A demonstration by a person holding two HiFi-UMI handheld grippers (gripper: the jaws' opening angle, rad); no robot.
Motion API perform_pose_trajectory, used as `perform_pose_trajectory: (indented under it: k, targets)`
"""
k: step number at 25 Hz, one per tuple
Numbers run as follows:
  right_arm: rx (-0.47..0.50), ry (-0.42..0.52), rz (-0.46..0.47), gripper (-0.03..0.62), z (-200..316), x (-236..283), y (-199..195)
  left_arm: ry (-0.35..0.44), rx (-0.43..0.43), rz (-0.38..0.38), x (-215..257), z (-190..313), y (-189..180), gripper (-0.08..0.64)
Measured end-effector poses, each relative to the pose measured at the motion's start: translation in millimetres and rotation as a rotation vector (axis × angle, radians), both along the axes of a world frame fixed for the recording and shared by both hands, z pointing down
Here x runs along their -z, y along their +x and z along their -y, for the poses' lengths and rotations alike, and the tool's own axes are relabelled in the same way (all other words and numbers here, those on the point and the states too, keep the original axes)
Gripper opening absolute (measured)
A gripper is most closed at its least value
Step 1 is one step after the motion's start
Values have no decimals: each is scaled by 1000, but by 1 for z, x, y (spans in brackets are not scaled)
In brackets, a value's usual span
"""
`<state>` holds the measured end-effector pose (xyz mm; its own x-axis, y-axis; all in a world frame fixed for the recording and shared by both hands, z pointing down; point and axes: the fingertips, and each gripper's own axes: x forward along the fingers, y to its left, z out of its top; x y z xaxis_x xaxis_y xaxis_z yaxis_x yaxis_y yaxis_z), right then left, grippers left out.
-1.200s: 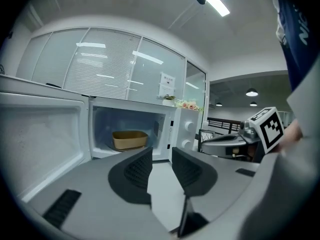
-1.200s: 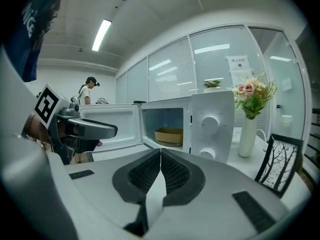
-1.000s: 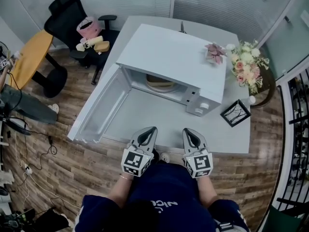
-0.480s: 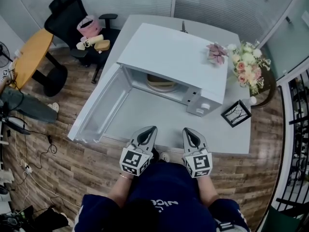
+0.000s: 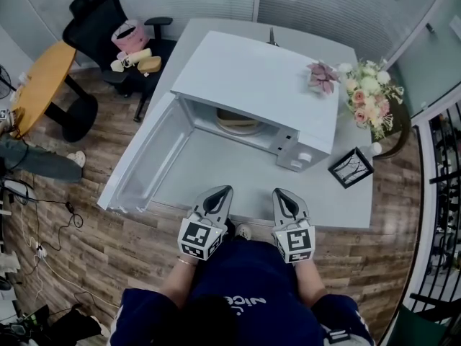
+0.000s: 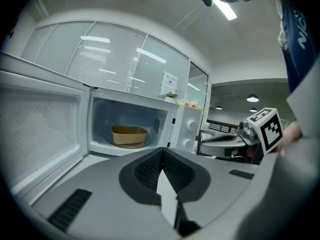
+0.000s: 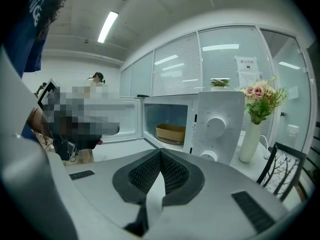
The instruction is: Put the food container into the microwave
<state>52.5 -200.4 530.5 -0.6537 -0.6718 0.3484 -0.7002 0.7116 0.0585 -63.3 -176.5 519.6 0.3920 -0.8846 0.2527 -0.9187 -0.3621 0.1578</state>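
Note:
The tan food container [image 5: 238, 122] [image 6: 129, 135] [image 7: 170, 132] sits on the turntable inside the white microwave [image 5: 259, 96] [image 6: 190, 129] [image 7: 217, 129]. The microwave's door [image 5: 144, 161] [image 6: 37, 129] stands swung wide open to the left. My left gripper [image 5: 217, 200] [image 6: 161, 156] is shut and holds nothing, near the table's front edge. My right gripper [image 5: 282, 202] [image 7: 160, 159] is shut and holds nothing, beside the left one. Both are well short of the microwave.
A grey table [image 5: 238, 182] carries the microwave. A vase of flowers [image 5: 367, 96] [image 7: 252, 119], a small pink flower [image 5: 320, 78] and a black picture frame [image 5: 351, 168] stand at the right. A black office chair [image 5: 108, 34] and a yellow round table [image 5: 36, 85] stand on the left.
The head view has shifted slightly. Both grippers stay in the same place, shut, near the table's front edge.

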Motion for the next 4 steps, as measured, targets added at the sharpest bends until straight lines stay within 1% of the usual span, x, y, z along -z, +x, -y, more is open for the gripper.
perform_pose_trajectory:
  k: [4]
  targets:
    - [15, -3, -1, 8, 1, 1, -2, -5, 7, 3, -2, 1, -1, 3]
